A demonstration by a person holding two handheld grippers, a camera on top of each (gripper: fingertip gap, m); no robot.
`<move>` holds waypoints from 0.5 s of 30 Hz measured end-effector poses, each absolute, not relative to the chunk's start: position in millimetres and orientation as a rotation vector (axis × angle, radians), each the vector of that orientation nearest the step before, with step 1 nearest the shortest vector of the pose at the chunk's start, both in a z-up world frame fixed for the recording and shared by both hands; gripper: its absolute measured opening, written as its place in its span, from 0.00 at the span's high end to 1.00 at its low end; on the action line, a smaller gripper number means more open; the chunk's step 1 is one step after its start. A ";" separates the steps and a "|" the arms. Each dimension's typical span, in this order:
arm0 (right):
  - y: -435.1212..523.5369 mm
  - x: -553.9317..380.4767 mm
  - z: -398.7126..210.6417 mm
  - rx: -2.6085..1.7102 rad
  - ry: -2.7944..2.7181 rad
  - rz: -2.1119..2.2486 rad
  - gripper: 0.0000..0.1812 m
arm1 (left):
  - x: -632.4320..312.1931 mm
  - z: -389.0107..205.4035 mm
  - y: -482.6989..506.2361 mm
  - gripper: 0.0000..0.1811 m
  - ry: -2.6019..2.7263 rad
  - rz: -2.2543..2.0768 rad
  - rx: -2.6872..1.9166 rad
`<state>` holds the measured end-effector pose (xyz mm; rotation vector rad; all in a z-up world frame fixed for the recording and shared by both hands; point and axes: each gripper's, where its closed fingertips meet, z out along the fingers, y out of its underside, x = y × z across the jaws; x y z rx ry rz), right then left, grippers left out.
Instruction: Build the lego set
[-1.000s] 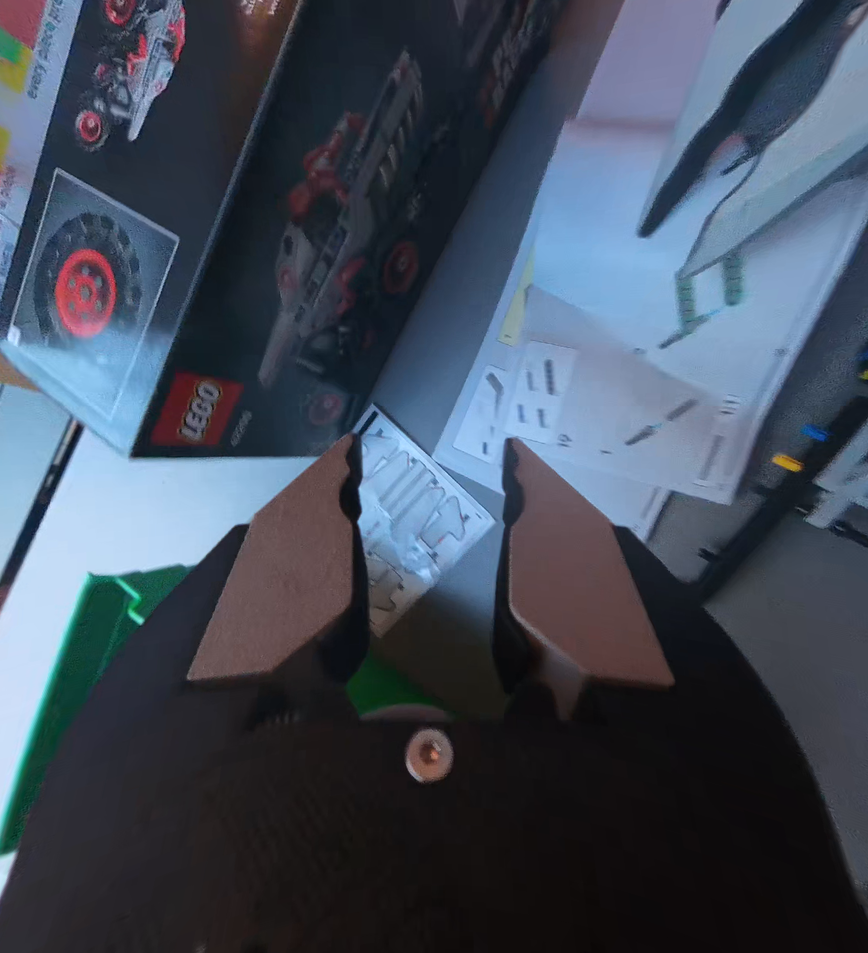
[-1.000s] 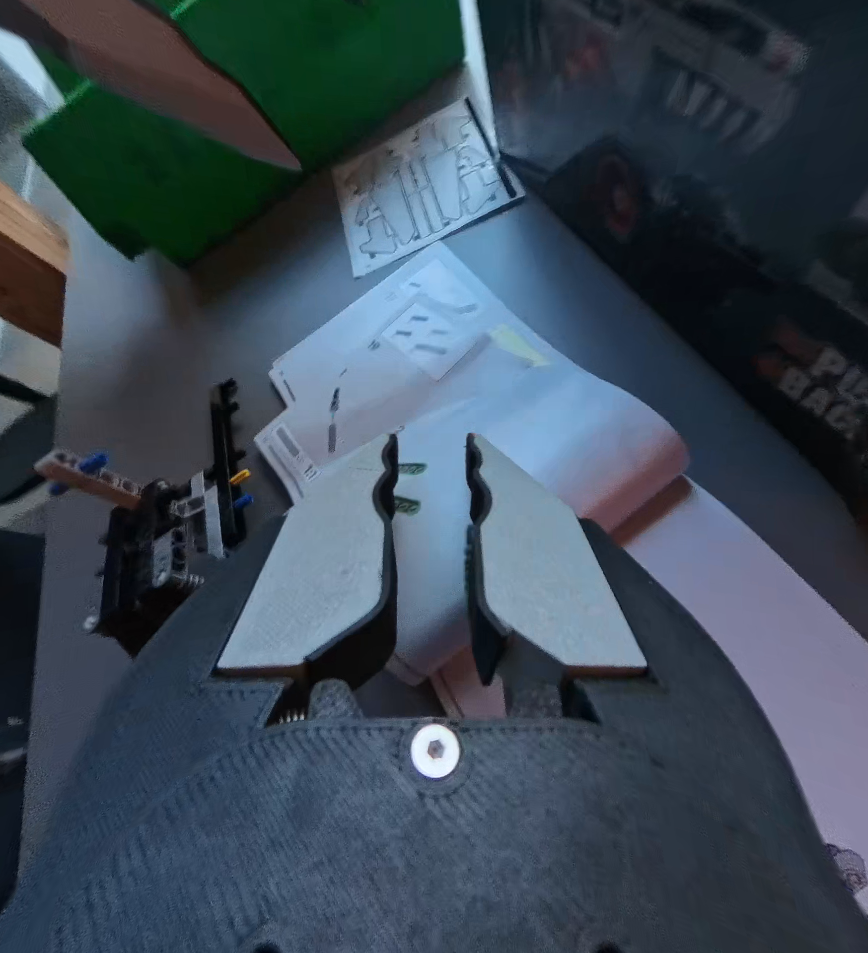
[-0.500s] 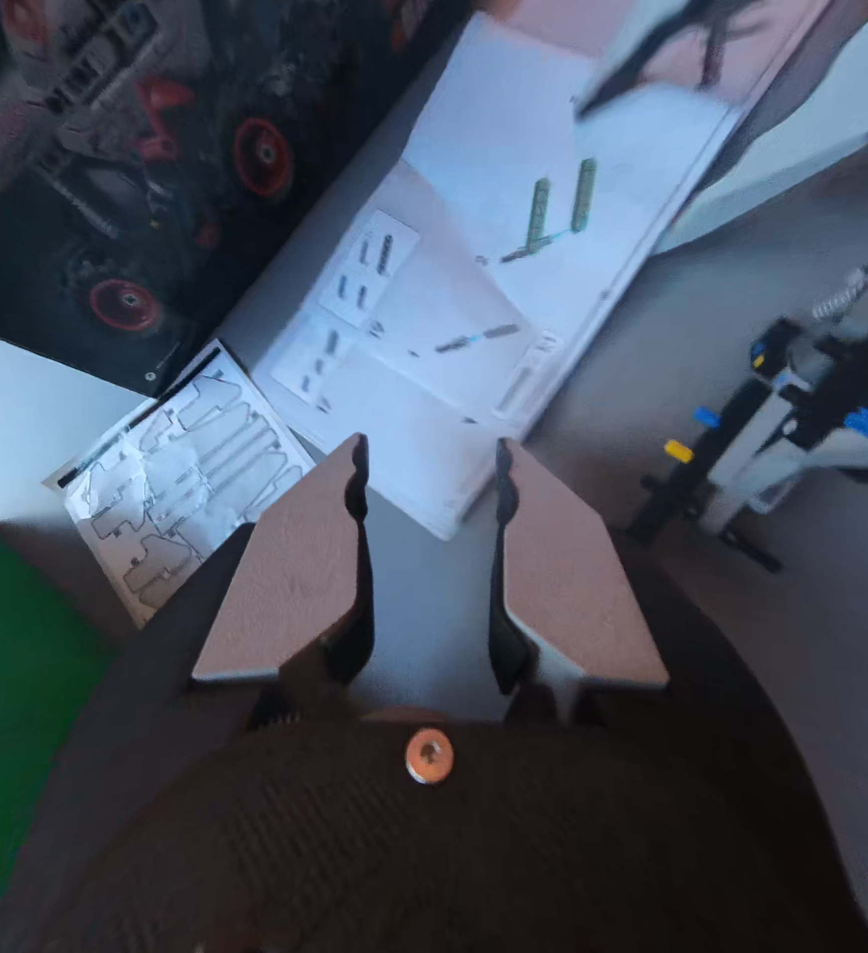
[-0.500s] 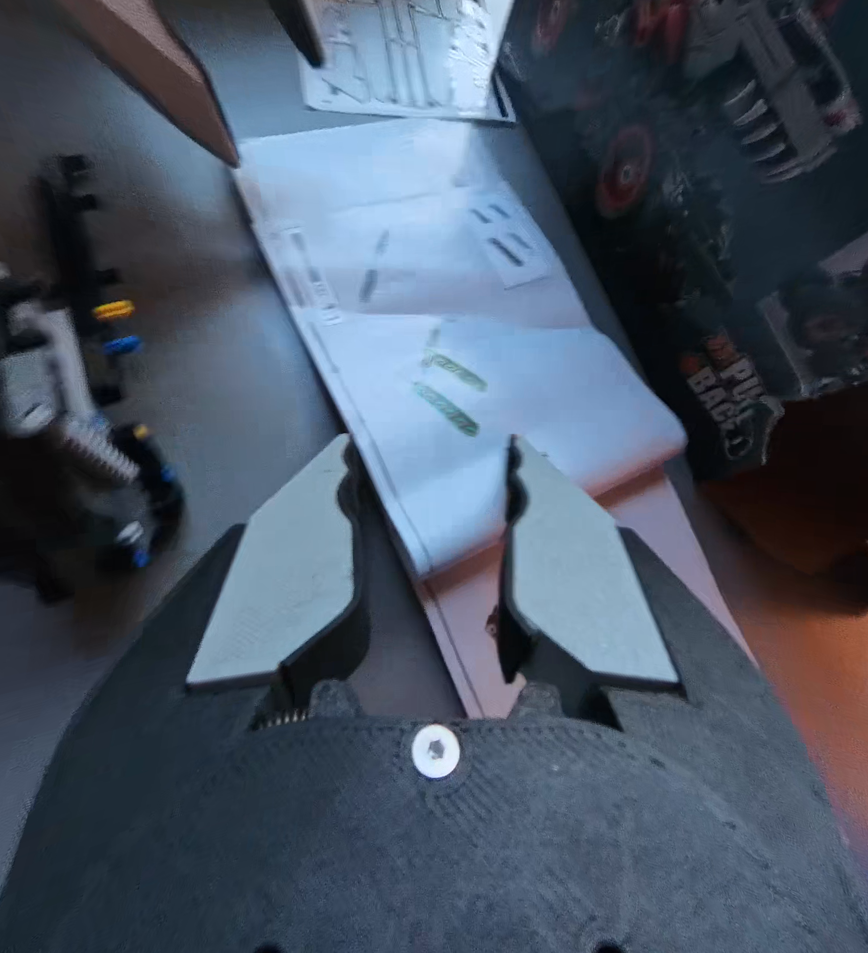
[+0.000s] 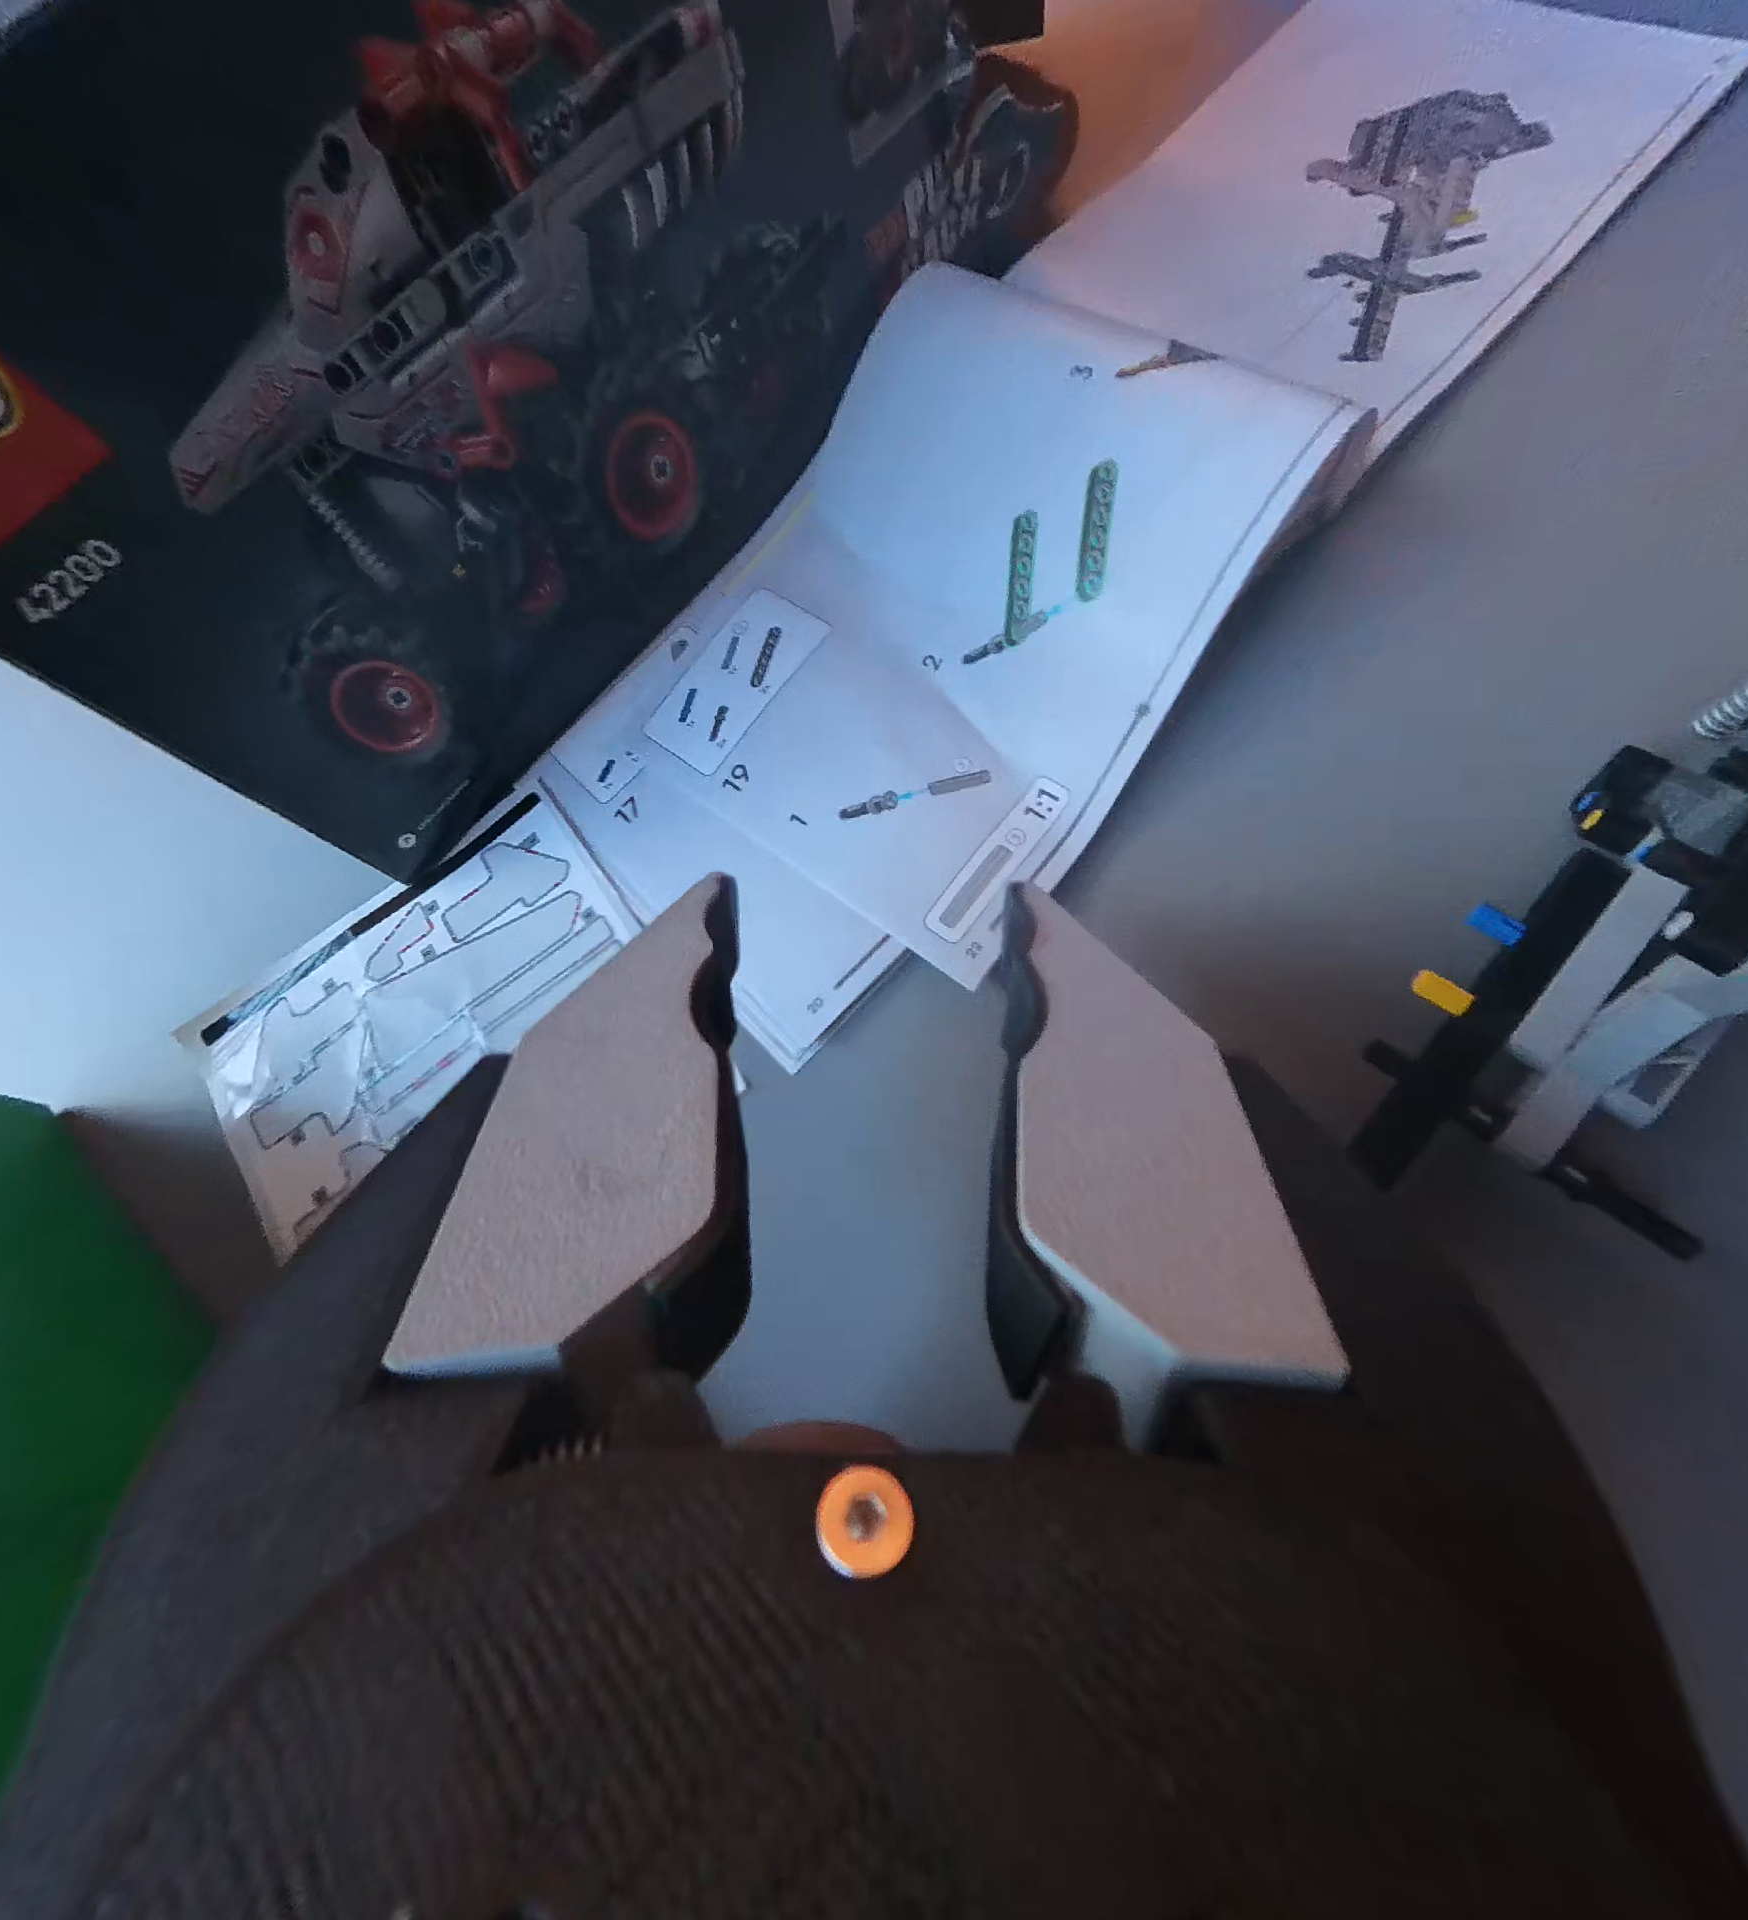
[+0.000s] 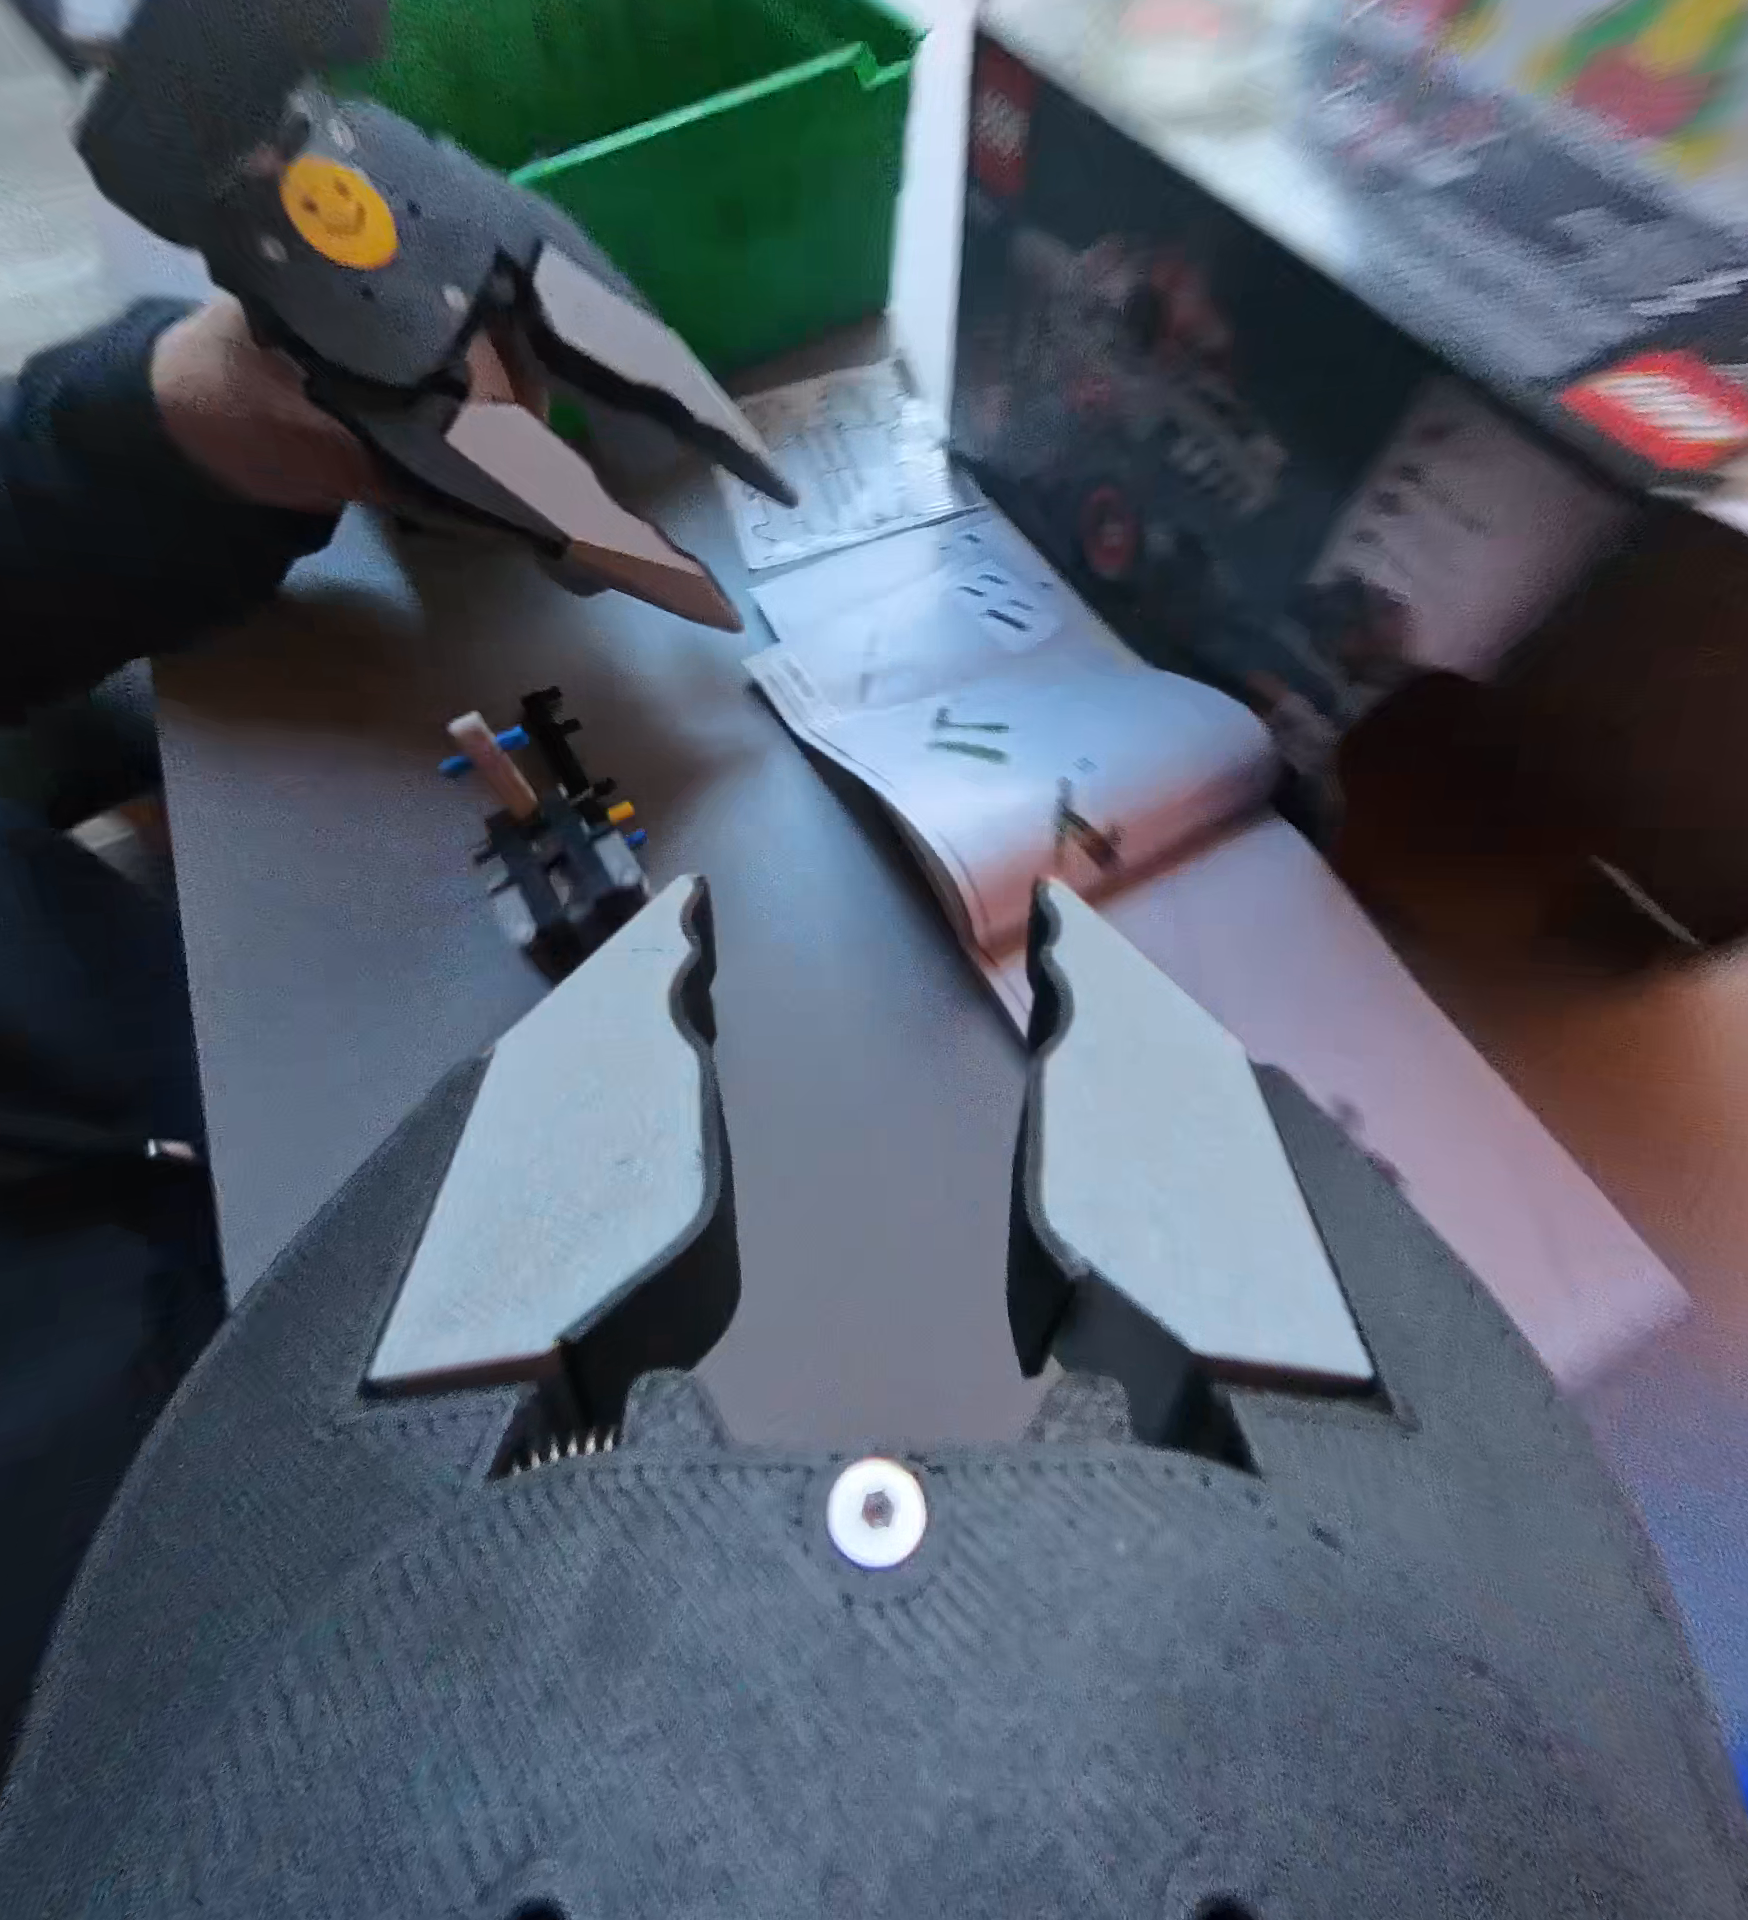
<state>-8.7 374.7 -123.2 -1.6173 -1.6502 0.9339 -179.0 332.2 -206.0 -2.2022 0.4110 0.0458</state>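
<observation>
A partly built black and grey lego model (image 5: 1628, 966) with blue and yellow pins stands on the grey table at the right of the left wrist view; it also shows in the right wrist view (image 6: 558, 842). The open instruction booklet (image 5: 953, 644) lies beyond my left gripper (image 5: 865, 904), which is open and empty above the booklet's near corner. My right gripper (image 6: 865, 914) is open and empty, above the table between the model and the booklet (image 6: 1005, 727). The left gripper also shows in the right wrist view (image 6: 756, 561), held by a hand.
The black set box (image 5: 382, 343) stands behind the booklet. A sticker sheet (image 5: 382, 1029) lies left of it, next to a green bin (image 5: 18, 1403). A second box (image 6: 1472, 260) sits on the black one. A person's dark sleeve (image 6: 39, 520) is at left. My right fingertips sit around 20 centimeters from my left ones.
Both wrist views have swung. My left gripper moved from the green bin toward the booklet. My right gripper opened wider and pulled back, so the model and left gripper now show farther off.
</observation>
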 end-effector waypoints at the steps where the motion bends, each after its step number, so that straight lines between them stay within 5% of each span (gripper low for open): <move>1: 379.3 18.8 -110.8 -1.625 -1.579 0.881 0.70 | -177.3 -208.1 332.0 0.73 0.417 0.037 -2.210; 7: 416.2 172.2 -129.5 -1.861 -1.226 0.593 0.70 | -179.6 -212.8 335.1 0.72 0.408 0.062 -2.219; 15: 388.8 78.2 -164.4 -1.761 -1.439 0.753 0.70 | -176.4 -218.5 340.3 0.69 0.336 -0.061 -2.227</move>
